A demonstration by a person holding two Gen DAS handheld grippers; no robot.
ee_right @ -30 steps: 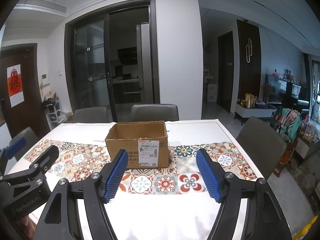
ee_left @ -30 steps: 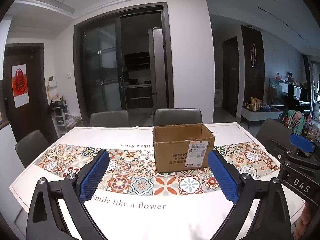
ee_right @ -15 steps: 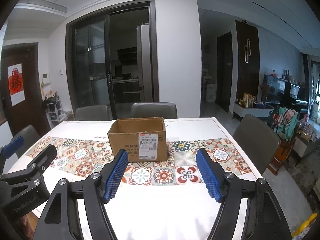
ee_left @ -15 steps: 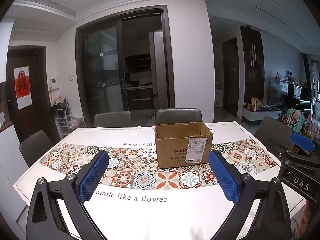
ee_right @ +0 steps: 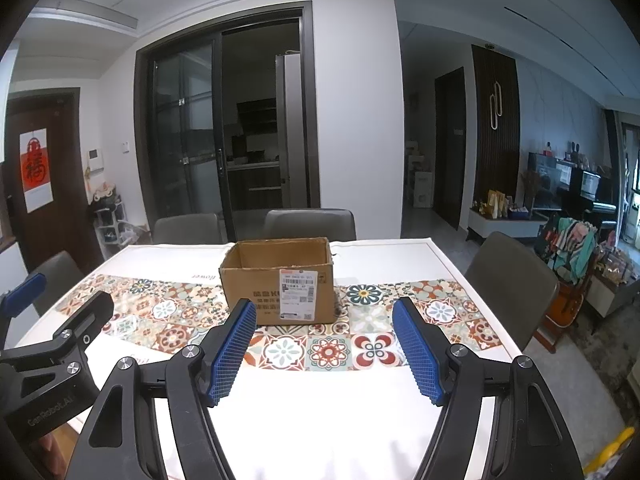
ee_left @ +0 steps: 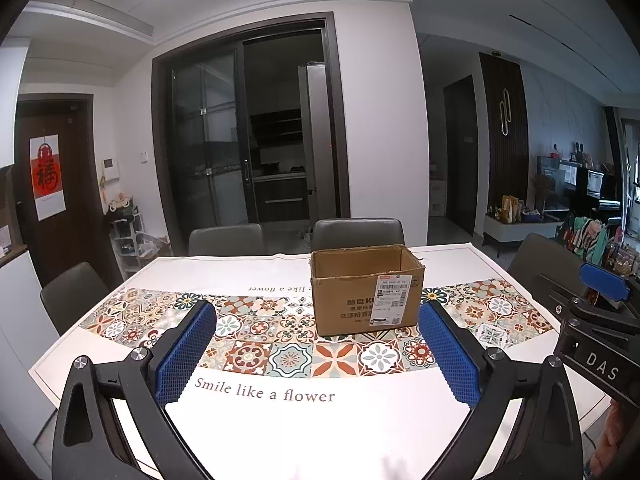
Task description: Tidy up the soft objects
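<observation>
Box (ee_left: 366, 288) stood open-topped mid-table, straight ahead of both grippers, long side facing them | left gripper (ee_left: 316, 344) spread, empty; right gripper (ee_right: 324, 340) spread, empty | box nearer the right gripper's left finger | no soft objects visible on the table (ee_right: 320, 420).

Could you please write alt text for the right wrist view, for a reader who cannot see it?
An open cardboard box stands on a dining table with a patterned tile cloth, beyond the open, empty right gripper. The left gripper shows at the left edge; grey chairs surround the table.
</observation>
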